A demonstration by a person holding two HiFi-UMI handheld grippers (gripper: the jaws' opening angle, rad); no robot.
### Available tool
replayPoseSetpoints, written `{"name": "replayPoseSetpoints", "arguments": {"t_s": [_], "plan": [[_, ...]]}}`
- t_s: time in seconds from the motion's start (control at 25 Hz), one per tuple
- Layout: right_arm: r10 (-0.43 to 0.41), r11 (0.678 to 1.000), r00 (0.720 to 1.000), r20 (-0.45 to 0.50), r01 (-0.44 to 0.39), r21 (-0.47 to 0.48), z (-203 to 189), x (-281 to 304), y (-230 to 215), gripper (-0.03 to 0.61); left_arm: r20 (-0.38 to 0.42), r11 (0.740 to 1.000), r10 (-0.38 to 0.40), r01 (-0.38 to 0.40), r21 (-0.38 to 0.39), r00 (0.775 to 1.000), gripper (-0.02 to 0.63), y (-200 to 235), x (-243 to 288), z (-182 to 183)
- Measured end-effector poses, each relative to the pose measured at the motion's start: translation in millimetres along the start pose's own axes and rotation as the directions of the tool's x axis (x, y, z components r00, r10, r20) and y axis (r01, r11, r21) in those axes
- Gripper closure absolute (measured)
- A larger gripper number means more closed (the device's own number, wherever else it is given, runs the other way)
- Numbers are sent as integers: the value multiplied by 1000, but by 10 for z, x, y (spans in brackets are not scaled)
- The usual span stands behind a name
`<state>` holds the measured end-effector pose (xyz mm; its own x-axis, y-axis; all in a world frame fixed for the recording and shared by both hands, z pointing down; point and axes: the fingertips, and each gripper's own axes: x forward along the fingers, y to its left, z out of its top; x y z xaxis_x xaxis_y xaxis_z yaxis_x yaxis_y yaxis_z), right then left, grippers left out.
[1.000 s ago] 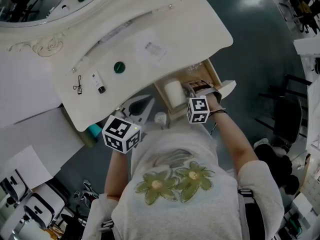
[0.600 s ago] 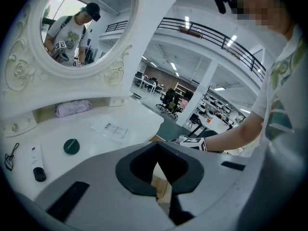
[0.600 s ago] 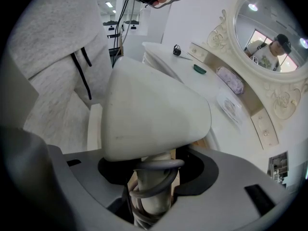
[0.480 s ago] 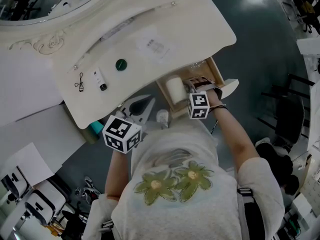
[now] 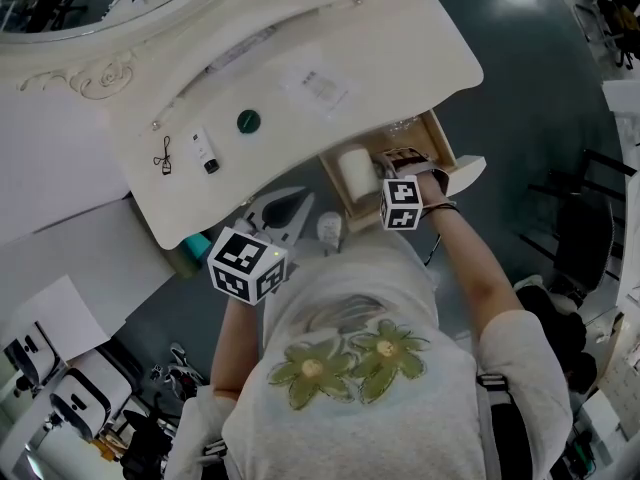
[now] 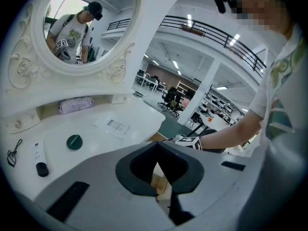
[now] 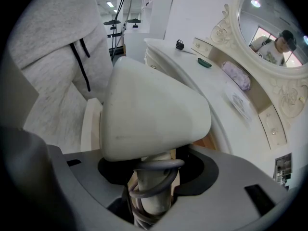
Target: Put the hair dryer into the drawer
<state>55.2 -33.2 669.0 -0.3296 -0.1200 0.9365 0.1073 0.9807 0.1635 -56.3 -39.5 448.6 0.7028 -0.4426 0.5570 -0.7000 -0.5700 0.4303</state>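
The left gripper (image 6: 162, 192) is held low before the vanity top (image 5: 330, 28), jaws closed together on nothing. The hair dryer (image 7: 154, 114) is clamped by its cord-wrapped handle in the right gripper (image 7: 151, 186), within the open drawer's (image 5: 441, 140) frame.

I cannot read any word or number from here. The paper sheet (image 5: 320, 86) on the tabletop (image 5: 400, 38) has some dark print on it. The small white tube (image 5: 203, 150) has a dark mark, but both are too small to make out.
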Motion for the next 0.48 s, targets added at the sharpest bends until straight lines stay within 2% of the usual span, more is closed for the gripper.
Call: {"name": "replayPoseSetpoints", "arguments": {"t_s": [0.48], "plan": [[32,999,999,-1,-32,-5,-26,170,24,333,-20,1000,5,-5,-17,1000,604,54,8,-43]]}}
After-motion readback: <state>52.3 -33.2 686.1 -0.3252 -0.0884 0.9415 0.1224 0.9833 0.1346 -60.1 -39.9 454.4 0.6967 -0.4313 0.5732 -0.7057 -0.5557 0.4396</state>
